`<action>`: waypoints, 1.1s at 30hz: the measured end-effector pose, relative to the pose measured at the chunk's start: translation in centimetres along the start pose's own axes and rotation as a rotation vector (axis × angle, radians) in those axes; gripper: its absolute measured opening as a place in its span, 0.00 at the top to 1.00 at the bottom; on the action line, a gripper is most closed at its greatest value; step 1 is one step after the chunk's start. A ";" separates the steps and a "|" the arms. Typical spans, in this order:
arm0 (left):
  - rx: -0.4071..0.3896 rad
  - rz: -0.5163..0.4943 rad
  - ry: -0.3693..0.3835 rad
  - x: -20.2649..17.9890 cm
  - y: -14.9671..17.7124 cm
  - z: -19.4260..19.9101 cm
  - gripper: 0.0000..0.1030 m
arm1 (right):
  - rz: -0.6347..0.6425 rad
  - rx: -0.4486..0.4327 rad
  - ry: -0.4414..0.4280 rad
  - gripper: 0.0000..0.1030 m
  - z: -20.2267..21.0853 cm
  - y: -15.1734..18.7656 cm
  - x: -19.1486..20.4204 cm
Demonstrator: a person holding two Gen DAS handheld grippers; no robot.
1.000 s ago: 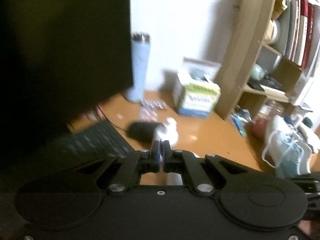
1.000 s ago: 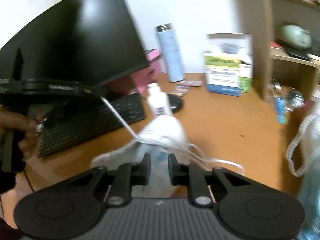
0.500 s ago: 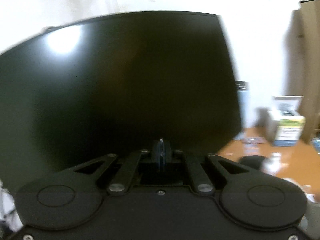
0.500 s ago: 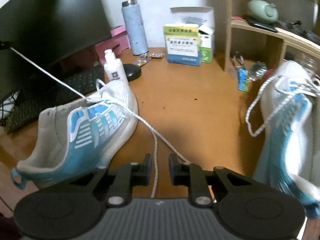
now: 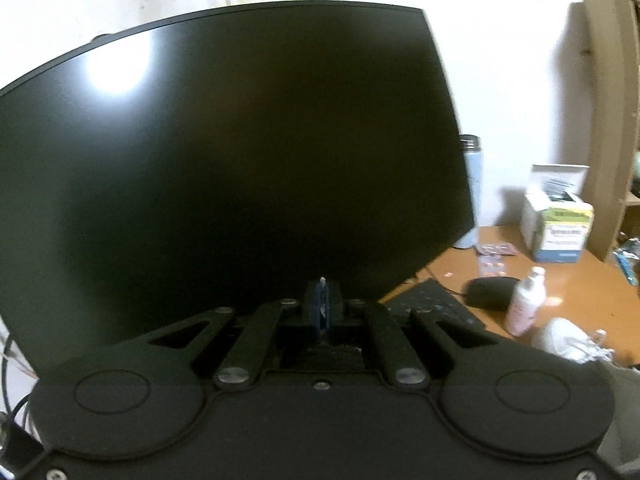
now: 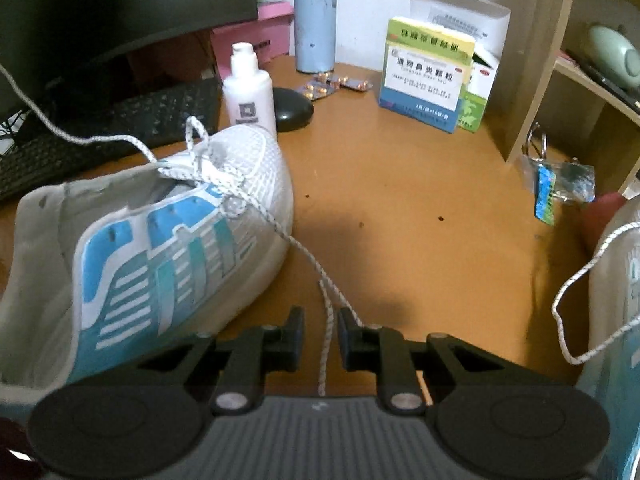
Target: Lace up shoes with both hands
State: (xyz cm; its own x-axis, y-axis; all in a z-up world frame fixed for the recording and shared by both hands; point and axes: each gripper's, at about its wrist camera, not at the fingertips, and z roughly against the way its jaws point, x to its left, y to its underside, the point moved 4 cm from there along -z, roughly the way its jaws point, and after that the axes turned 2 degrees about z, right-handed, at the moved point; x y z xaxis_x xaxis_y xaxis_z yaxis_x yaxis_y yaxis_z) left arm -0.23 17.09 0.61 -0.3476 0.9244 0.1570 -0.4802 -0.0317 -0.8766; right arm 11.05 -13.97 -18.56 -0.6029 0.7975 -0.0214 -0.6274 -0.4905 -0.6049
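1. Two shoes show in the right wrist view: one shoe (image 6: 152, 248) at left on the bench (image 6: 420, 216), a second shoe (image 6: 616, 304) cut off at the right edge.
2. One lace (image 6: 280, 232) runs from the left shoe down between the right gripper (image 6: 320, 336) fingers, which stand apart, not touching it.
3. The left gripper (image 5: 322, 300) fingers are pressed together on a white lace tip (image 5: 321, 281), before one monitor (image 5: 240, 152).
4. One bottle (image 6: 250, 88), one flask (image 6: 315, 16), one mouse (image 6: 292, 110) sit at upper centre.
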 end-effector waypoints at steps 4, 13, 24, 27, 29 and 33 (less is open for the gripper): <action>0.001 -0.003 0.034 -0.6 -0.1 0.2 1.00 | 0.023 0.036 -0.008 0.82 -0.9 -0.5 0.2; 0.002 -0.008 0.076 -1.3 -0.1 -0.1 1.00 | 0.045 0.043 -0.011 0.98 -1.1 -0.7 0.2; -0.333 0.028 0.222 -1.5 -12.2 7.2 1.00 | -0.235 -0.497 -0.100 0.99 19.7 -9.1 -5.4; -0.434 0.036 0.235 -1.6 -15.4 9.4 1.00 | -0.256 -0.672 -0.077 0.99 26.0 -12.2 -7.2; -0.526 0.040 0.248 -1.6 -18.4 11.7 1.00 | -0.269 -0.789 -0.062 0.99 30.2 -14.1 -8.5; -0.617 0.033 0.286 -2.3 -21.7 14.3 1.00 | -0.280 -0.969 -0.045 0.99 36.6 -17.5 -10.4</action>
State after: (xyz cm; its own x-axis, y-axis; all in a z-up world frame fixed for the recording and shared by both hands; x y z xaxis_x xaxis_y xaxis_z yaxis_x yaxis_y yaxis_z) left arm -0.59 10.23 25.77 -0.0866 0.9936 0.0731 0.1034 0.0820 -0.9913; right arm 10.25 -26.50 21.35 -0.5260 0.8163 0.2387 -0.0906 0.2253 -0.9701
